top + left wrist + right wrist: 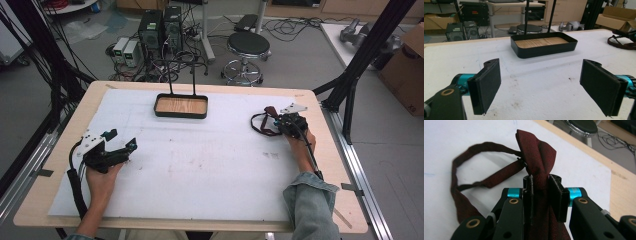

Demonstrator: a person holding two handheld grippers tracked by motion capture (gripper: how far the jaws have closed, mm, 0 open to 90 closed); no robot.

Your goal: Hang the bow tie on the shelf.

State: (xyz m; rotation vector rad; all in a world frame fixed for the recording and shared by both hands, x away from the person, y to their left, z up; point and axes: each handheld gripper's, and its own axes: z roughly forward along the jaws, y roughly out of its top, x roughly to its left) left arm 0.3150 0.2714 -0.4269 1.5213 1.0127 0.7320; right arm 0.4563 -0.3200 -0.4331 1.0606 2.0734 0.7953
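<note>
A dark red bow tie [537, 157] with a looped strap [459, 187] is pinched between the jaws of my right gripper [541, 195], which is shut on it. In the high view that gripper [282, 120] is at the table's right, with the bow tie [264, 123] and its strap trailing to its left on the white sheet. A black tray [180, 114] with a wooden floor sits at the back centre; the left gripper view has the tray [544, 48] straight ahead. My left gripper [122, 140] rests at the left, open and holding nothing [540, 87].
A white sheet [200, 165] covers most of the wooden table [40, 197]. Two thin black rods [171, 77] rise behind the tray. A stool [248, 47] and computer cases [160, 30] stand on the floor beyond the far edge. A black frame post [360, 60] is at the right.
</note>
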